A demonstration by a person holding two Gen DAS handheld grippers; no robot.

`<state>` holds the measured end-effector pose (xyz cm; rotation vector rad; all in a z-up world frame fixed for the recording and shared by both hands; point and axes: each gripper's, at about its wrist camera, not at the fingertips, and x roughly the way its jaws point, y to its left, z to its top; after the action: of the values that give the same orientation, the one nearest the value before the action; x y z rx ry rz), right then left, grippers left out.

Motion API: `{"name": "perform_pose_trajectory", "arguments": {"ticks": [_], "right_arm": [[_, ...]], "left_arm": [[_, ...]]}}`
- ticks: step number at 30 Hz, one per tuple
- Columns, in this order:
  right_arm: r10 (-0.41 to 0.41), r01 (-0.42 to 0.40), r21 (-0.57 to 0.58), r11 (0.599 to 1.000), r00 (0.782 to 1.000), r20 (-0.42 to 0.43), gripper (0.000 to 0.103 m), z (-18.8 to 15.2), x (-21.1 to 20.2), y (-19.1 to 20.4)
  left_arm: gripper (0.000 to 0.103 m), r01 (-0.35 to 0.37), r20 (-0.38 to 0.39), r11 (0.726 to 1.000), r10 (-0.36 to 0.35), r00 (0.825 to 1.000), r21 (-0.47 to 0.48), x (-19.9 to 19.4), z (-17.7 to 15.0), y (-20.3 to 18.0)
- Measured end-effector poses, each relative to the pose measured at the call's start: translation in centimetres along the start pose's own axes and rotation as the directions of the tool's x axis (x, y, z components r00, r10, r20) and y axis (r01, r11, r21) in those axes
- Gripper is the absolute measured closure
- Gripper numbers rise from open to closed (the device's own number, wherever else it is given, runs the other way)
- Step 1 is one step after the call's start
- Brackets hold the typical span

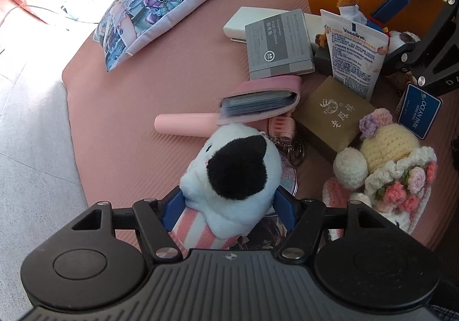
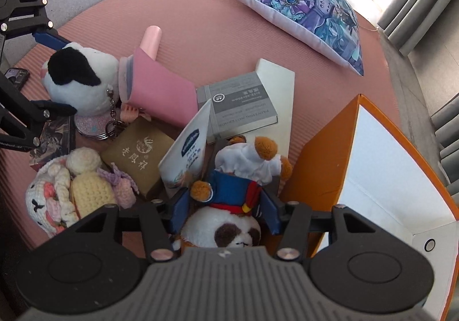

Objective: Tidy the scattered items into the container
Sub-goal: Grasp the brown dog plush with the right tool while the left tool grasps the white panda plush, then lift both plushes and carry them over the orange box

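A white plush with a black patch (image 1: 229,169) lies on the pink mat between the blue pads of my left gripper (image 1: 228,200). Its jaws stand wide and flank the plush without squeezing it. The right wrist view shows that plush (image 2: 77,77) at the left of the pile. A bear plush in a blue sailor suit (image 2: 232,189) lies head towards the camera between the pads of my right gripper (image 2: 226,203), which is open around it. The orange box (image 2: 321,154) with a white inside stands just right of it.
The pile holds a Vaseline tube (image 1: 355,54), a grey notebook (image 1: 278,45), a brown gift box (image 1: 332,114), a pink card wallet (image 1: 264,103), a crochet doll (image 1: 387,166) and a blue tag (image 1: 418,111). A printed pillow (image 1: 160,8) lies behind.
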<state>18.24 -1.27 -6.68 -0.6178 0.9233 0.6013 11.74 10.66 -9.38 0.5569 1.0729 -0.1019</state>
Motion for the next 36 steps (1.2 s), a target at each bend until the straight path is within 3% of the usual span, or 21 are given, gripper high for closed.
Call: {"name": "perform_pose_trajectory", "arguments": {"ticks": [8, 16, 24, 31, 36], "right_arm": [[0.012, -0.016, 0.078, 0.997, 0.999, 0.042, 0.068, -0.8, -1.3, -0.9], [0.037, -0.06, 0.163, 0.985, 0.989, 0.143, 0.07, -2.7, -4.3, -1.9], [0.07, -0.142, 0.245, 0.959, 0.957, 0.282, 0.07, -4.0, -8.0, -3.6], [0.068, -0.209, 0.35, 0.913, 0.924, 0.376, 0.071, -4.8, -11.4, -6.9], [0.007, -0.199, 0.397, 0.896, 0.901, 0.435, 0.071, -5.4, -14.1, -9.9]], "left_arm": [[0.035, 0.065, 0.026, 0.99, -0.062, 0.998, -0.127, -1.1, -0.2, 1.8], [0.037, 0.17, 0.101, 0.956, -0.15, 0.983, -0.239, -3.9, -0.6, 2.7], [0.038, 0.254, 0.211, 0.902, -0.189, 0.959, -0.348, -7.1, -1.0, 3.5], [0.039, 0.326, 0.331, 0.86, -0.199, 0.922, -0.392, -11.0, 0.8, 3.5], [0.039, 0.447, 0.433, 0.799, -0.265, 0.862, -0.401, -13.1, 4.1, 3.0]]}}
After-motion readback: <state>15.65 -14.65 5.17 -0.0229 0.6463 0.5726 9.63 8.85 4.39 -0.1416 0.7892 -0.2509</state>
